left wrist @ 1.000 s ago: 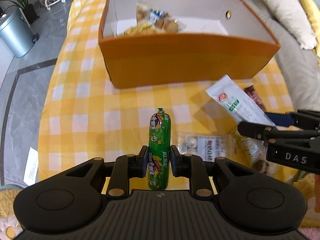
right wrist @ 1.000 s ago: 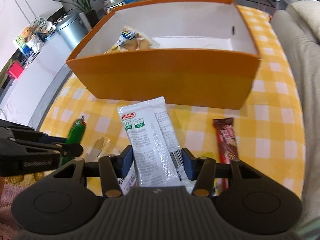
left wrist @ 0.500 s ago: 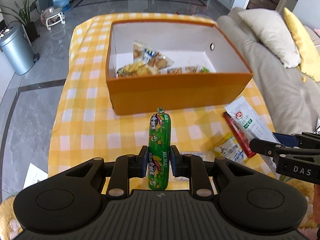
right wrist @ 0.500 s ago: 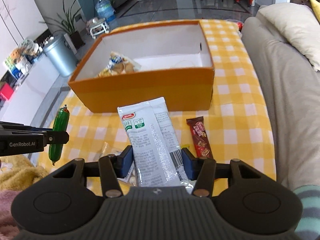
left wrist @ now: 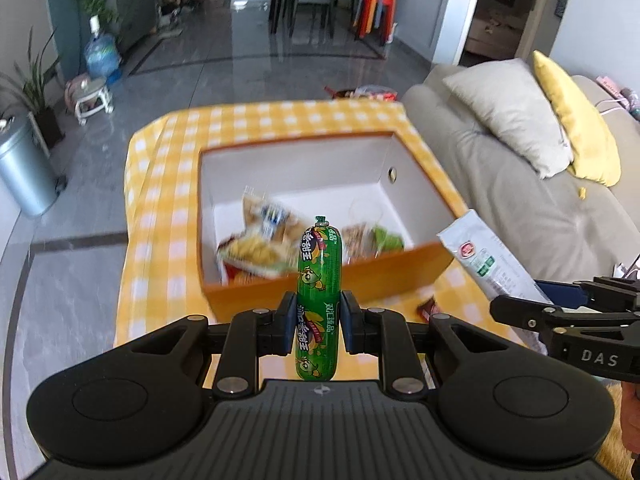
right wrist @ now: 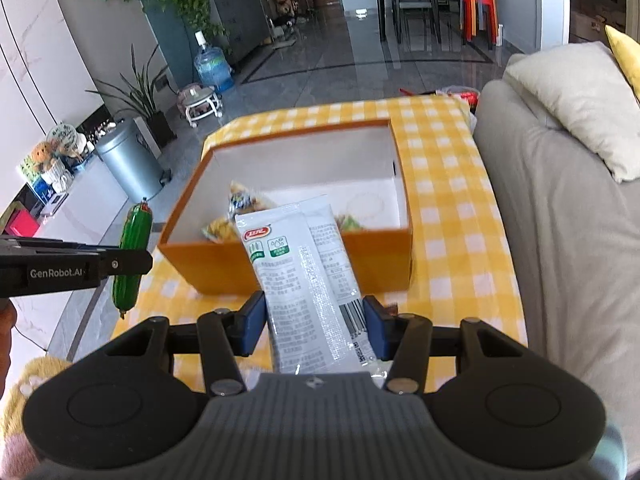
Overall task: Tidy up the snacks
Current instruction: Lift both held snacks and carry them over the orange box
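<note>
My left gripper is shut on a green sausage stick and holds it upright, high above the table, in front of the orange box. My right gripper is shut on a white snack packet, also raised before the orange box. The box holds several snack bags. The sausage and left gripper show at the left of the right wrist view. The packet shows at the right of the left wrist view.
A yellow checked cloth covers the table. A red-brown snack bar lies on it near the box's front right corner. A grey sofa with cushions runs along the right. A metal bin stands on the floor at left.
Both grippers have risen and pulled back with their snacks, so the box now looks smaller and lower and its inside is in fuller view.
</note>
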`<state>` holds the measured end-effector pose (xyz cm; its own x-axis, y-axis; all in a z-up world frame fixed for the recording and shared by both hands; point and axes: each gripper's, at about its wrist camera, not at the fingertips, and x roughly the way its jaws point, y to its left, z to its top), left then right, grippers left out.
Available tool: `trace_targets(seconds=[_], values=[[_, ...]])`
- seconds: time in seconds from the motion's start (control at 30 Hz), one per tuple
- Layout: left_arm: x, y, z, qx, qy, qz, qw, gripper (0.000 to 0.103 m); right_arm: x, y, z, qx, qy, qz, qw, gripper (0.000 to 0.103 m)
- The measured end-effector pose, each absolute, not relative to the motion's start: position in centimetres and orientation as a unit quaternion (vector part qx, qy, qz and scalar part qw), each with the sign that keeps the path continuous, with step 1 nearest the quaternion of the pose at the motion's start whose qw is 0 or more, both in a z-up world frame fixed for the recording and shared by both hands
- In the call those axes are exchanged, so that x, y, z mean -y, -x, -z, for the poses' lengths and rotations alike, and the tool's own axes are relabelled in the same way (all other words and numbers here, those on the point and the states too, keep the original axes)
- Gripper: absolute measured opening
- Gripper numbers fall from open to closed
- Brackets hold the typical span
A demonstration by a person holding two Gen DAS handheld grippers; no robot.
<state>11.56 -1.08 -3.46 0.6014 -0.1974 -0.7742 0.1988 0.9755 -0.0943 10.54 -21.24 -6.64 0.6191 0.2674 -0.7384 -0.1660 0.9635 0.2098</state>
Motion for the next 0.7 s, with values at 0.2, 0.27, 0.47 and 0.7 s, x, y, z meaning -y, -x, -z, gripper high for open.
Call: trace_targets(seconds=[0.2, 0.27, 0.47, 0.7], values=[[2.2, -14.4, 1.7, -0.412, -0.016, 0.127, 0.902, 0.024, 21.9, -13.7, 5.0, -0.401, -0.060, -0.119, 0.906, 0.050], [2.7, -15.6, 1.4, -0.406, -0.023, 0.130, 0.904, 0.024, 22.0, -15.3, 4.5, -0.396, -0.057, -0.118, 0.909, 0.050], [4.0, -19.2, 1.9, -0.417, -0.035, 0.143, 0.897, 0.024, 21.3, -19.9, 4.3, -0.400, -0.047, -0.122, 0.907, 0.050], [4.6, -23.6, 5.3, -0.467, -0.053, 0.144, 0.871, 0.024, 18.9, -24.8, 7.2, -0.432, 0.009, -0.122, 0.894, 0.050]])
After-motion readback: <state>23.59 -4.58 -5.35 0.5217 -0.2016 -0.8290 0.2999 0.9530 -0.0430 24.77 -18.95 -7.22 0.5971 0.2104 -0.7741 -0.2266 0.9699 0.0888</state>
